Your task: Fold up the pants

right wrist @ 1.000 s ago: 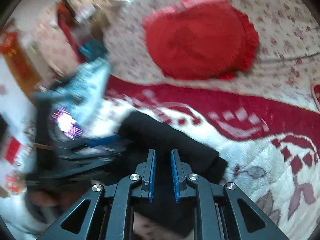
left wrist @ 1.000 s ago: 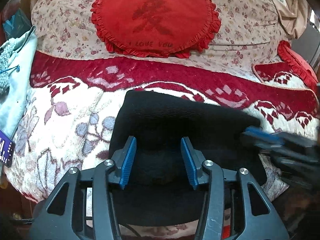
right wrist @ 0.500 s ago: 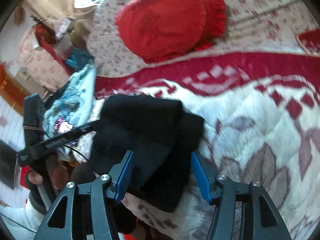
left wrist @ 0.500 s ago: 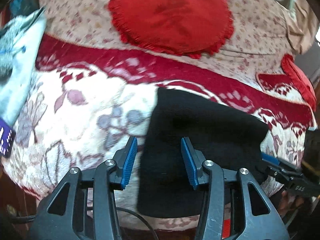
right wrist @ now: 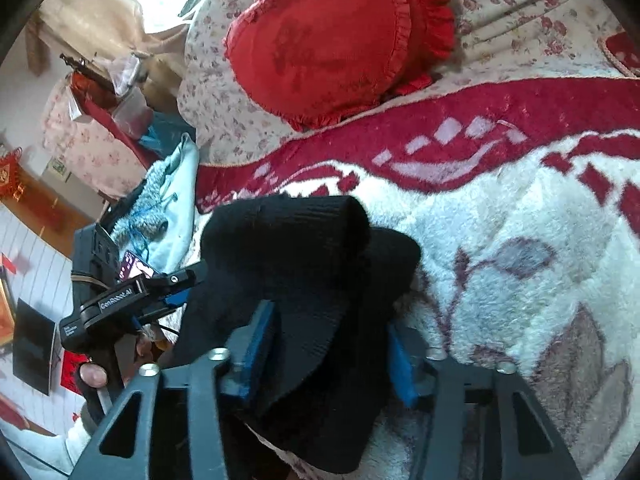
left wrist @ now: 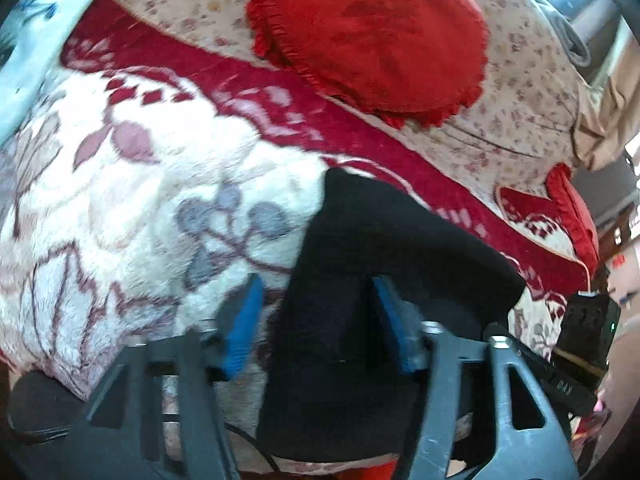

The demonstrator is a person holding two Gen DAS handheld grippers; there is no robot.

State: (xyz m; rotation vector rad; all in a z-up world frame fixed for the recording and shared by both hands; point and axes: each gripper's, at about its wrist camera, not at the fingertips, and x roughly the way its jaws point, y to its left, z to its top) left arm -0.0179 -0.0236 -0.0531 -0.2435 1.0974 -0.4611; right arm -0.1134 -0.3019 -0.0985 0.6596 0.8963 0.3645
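Note:
The black pants (left wrist: 360, 292) lie folded in a compact bundle on the white and red fleece blanket (left wrist: 132, 184), near its front edge. My left gripper (left wrist: 316, 320) is open with its blue pads on either side of the bundle's left part. In the right wrist view the pants (right wrist: 304, 280) show stacked folded layers, and my right gripper (right wrist: 328, 344) is open, straddling their near end. The left gripper (right wrist: 132, 300) also shows there, at the bundle's left side.
A red frilled heart cushion (left wrist: 372, 36) rests on the floral sheet (left wrist: 516, 92) behind the blanket. A light blue garment (right wrist: 168, 200) lies at the blanket's left. A second red cushion (left wrist: 568, 216) sits at the right. Room clutter stands beyond the bed's left side.
My right gripper has opened from shut and now straddles the pants. My left gripper has shifted left, so the bundle sits more to the right in its view. The pants stay folded.

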